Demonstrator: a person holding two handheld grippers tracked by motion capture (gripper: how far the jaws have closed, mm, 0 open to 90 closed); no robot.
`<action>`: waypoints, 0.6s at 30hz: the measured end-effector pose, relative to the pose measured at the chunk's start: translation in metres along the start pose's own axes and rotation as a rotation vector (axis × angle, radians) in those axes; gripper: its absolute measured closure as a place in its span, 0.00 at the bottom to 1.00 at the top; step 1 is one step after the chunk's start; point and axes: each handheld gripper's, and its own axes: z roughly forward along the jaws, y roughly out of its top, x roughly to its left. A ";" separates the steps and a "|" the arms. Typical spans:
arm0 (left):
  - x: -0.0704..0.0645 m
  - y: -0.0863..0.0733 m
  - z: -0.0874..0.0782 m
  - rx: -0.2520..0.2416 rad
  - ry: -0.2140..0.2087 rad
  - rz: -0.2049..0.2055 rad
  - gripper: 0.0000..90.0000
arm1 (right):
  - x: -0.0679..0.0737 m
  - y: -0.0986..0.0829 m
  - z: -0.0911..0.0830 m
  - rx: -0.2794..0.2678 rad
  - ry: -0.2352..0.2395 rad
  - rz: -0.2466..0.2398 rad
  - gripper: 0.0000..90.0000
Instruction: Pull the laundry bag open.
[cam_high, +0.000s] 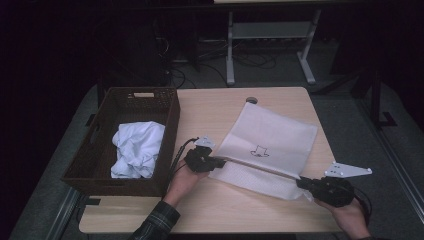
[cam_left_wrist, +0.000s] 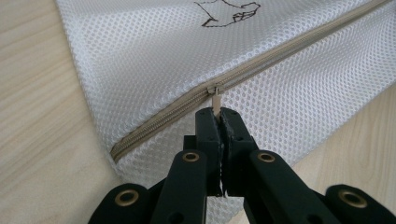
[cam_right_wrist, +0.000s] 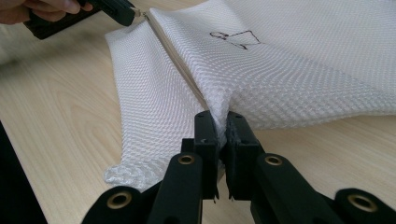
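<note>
A white mesh laundry bag (cam_high: 270, 137), printed with a small black outline, is lying flat mid-table. Its zipper pull (cam_left_wrist: 216, 101) is being clamped by the left gripper (cam_high: 216, 162); its near corner is being pinched by the right gripper (cam_right_wrist: 222, 122). Bare table (cam_high: 210, 107) is lying beyond, with a wicker basket (cam_high: 170, 130) at left.

High view sits above the person's side, looks fwd and down over the whole counter (cam_high: 250, 210), fairly far off. Left gripper view rides low over the left tongs (cam_left_wrist: 218, 112), v. close to the mesh bag (cam_left_wrist: 154, 56) and its zip. Right gripper view looks along the right tongs (cam_right_wrist: 219, 116) at the same bag, w/ the left tongs far off at top left; all three share the bag.
</note>
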 end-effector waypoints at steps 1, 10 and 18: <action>0.000 0.000 0.000 0.001 0.002 -0.002 0.97 | 0.000 0.000 0.000 0.002 -0.004 -0.001 0.93; 0.009 -0.004 -0.004 0.020 0.075 -0.024 0.97 | -0.001 -0.001 -0.002 0.008 -0.017 0.005 0.93; 0.022 -0.008 -0.009 0.016 0.119 -0.061 0.97 | -0.009 -0.004 -0.004 0.022 -0.054 0.018 0.93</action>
